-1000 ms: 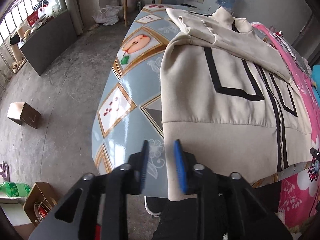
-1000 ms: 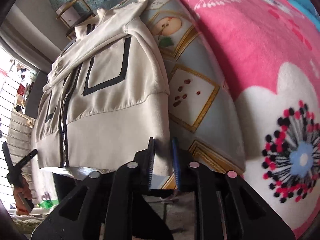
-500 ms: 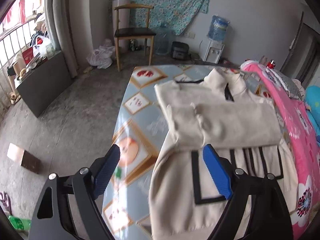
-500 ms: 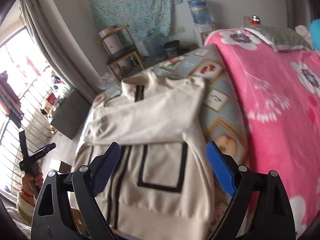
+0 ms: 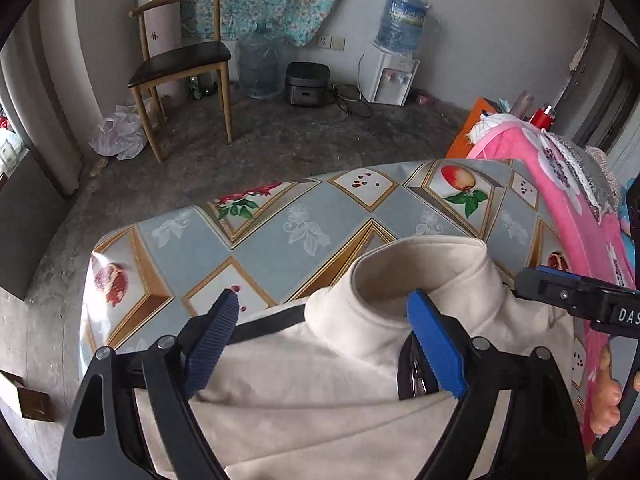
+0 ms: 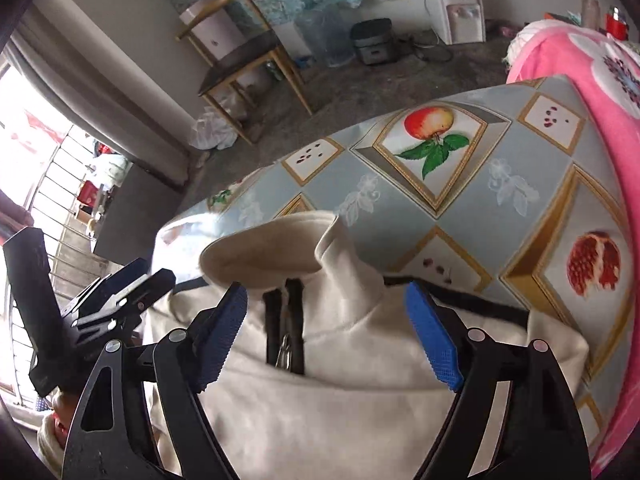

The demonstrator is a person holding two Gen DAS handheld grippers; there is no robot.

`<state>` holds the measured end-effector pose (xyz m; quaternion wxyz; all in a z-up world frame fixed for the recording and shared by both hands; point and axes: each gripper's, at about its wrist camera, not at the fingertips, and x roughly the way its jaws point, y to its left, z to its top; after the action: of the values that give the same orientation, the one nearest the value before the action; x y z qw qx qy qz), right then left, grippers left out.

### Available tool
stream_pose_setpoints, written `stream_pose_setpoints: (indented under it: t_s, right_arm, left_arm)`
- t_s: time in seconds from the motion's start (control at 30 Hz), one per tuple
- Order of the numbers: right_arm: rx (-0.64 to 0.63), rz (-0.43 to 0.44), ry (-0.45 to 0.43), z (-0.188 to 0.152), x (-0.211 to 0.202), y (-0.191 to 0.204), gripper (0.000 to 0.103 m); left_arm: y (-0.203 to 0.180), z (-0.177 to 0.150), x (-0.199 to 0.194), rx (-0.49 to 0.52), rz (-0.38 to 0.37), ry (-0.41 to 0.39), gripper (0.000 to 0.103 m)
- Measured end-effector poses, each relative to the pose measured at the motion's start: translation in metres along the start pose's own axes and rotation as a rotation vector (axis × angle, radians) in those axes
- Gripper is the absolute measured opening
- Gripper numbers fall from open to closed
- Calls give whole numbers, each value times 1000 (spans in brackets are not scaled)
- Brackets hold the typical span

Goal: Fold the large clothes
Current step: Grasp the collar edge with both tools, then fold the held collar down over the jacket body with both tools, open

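While hovering over the collar end, both tools empty. Left gripper spread wide, nothing between the pads, cream jacket below at lower centre of frame. Right gripper also apart but closing in, pads not pressing cloth, straddling the zip and stand-up collar. Jacket lying folded on the patterned table, hem layer brought up to just beneath the collar, collar pointing toward upper centre. Pink blanket at right edge, chair upper left, water dispenser upper right.

Judged step: bottom-to-top fold just laid, likely tidying next. To do well: keep pads clear of the zip pull, pinch only the top layer at the two outer corners, align the folded edge square with the shoulders, press flat without dragging the lower layer, avoid bunching near the collar.
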<state>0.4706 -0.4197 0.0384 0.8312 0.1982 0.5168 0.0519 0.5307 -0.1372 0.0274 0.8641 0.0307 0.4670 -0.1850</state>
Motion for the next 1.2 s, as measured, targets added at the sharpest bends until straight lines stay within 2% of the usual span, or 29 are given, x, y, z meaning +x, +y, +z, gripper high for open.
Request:
stream_pose_setpoints:
  t_s: [0.07, 0.1, 0.13, 0.17, 0.2, 0.23, 0.4, 0.57, 0.67, 0.8, 0.87, 0.93, 1.1, 1.2]
  right_arm:
    - [22, -24, 30, 10, 18, -6, 64]
    - [32, -25, 43, 13, 26, -9, 55]
    - [38, -15, 57, 15, 31, -12, 49]
    - [44, 9, 65, 14, 34, -15, 38]
    - [47, 35, 64, 12, 32, -16, 22]
    - [37, 48, 60, 9, 29, -15, 16]
    - [-181, 23, -19, -20, -12, 12, 15]
    - [-349, -17, -29, -71, -41, 25, 15]
    - [-392, -47, -2, -99, -38, 25, 15]
    - [-405, -84, 44, -120, -19, 24, 16]
    - [-425, -113, 57, -127, -10, 26, 16]
    - [-452, -143, 62, -134, -5, 27, 16]
    - [-528, -186, 74, -146, -7, 28, 16]
    - [-547, -203, 81, -149, -8, 26, 16]
  left_arm:
    - [-8, 4, 17, 17, 16, 19, 67]
    - [-10, 7, 24, 17, 26, 32, 62]
    - [-11, 8, 30, 11, 29, 42, 49]
    - [-9, 6, 33, 3, 26, 48, 32]
    - [-9, 6, 37, -1, 23, 58, 24]
    - [-9, 5, 38, 4, 20, 63, 12]
    - [-19, -8, 20, 108, 16, 5, 6]
    - [-26, -40, -15, 226, -20, -52, 5]
    - [-23, -65, -24, 264, -22, -48, 5]
    - [-17, -96, -13, 283, -10, 8, 5]
    - [-12, -109, -12, 274, -34, 42, 8]
    - [-9, -120, -21, 274, -67, 44, 9]
    - [-1, -137, -73, 288, -209, -42, 14]
    - [1, -127, -95, 262, -272, -106, 14]
